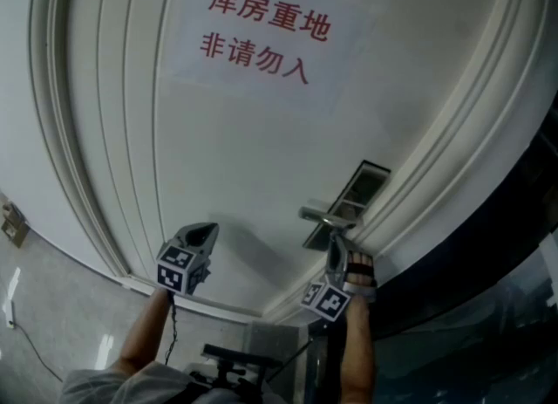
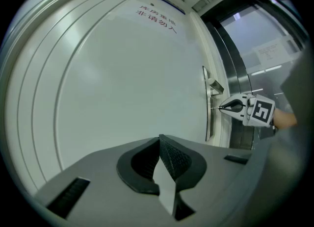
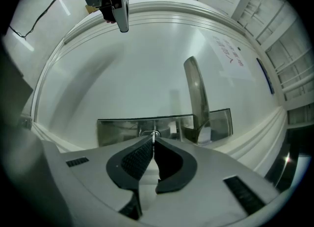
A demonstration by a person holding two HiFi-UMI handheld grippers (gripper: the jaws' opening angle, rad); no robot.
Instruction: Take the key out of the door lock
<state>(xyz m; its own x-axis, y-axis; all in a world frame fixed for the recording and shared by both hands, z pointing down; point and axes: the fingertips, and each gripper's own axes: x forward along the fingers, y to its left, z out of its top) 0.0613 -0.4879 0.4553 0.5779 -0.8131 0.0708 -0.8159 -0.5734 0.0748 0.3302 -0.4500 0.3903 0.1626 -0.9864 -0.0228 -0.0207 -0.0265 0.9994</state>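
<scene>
My right gripper (image 3: pixel 153 141) has its jaws drawn nearly together, and the tips pinch a thin sliver of metal that I take to be the key (image 3: pixel 154 135). The key sits in its keyhole in the lock plate (image 3: pixel 117 132), just beside the root of the door handle (image 3: pixel 195 91). My left gripper (image 2: pixel 159 140) has its jaws closed tip to tip with nothing between them. It hangs off to the side, near the white door (image 2: pixel 122 74) but apart from it and well clear of the lock. A sign (image 1: pixel 261 36) with red characters is fixed higher on the panel. I judge the grasp made and the withdrawal not yet begun, since the key looks seated. The next move calls for a straight pull along the key's own axis, away from the plate, without twisting or sagging. If the grip is only on the key's edge, it may slip, so I would keep it firm.
</scene>
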